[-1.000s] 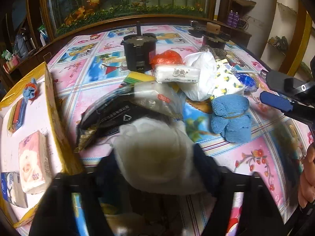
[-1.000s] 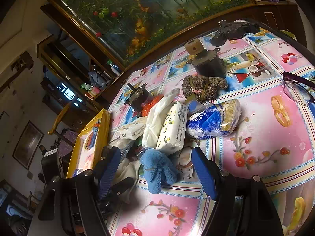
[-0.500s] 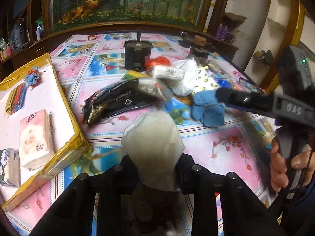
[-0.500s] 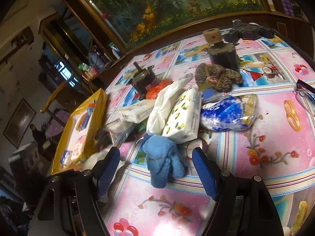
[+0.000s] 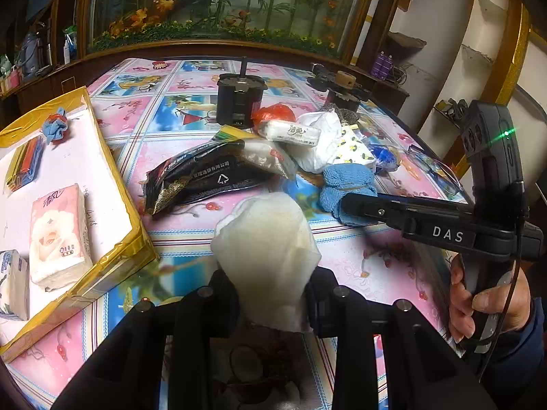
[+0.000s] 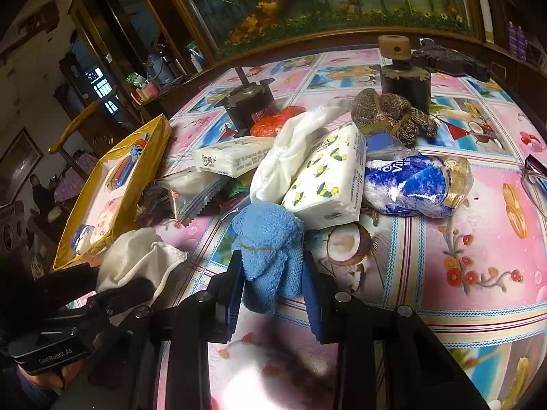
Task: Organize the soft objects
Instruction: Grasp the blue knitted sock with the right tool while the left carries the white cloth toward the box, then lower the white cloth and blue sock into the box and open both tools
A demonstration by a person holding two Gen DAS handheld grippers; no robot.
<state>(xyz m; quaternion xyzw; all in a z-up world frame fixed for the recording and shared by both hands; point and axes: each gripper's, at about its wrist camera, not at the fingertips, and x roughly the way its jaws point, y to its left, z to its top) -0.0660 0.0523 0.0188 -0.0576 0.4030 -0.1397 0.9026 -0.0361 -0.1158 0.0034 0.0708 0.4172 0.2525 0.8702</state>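
— Strong fisheye bend in both wrist views, black vignette in the corners, cabinet frame (image 5: 212,46) curved at the top.
— Dim indoors, yet bright and evenly lit on the glossy tablecloth (image 6: 478,239). White glare patch low in the right view (image 6: 249,376), smeared and blurred around it.
— Soft focus on the near white cloth (image 5: 266,256); sharp on the blue knitted bundle (image 6: 270,242). Green status light flaring on the right gripper's body (image 5: 506,133). Deep shadow at far left.
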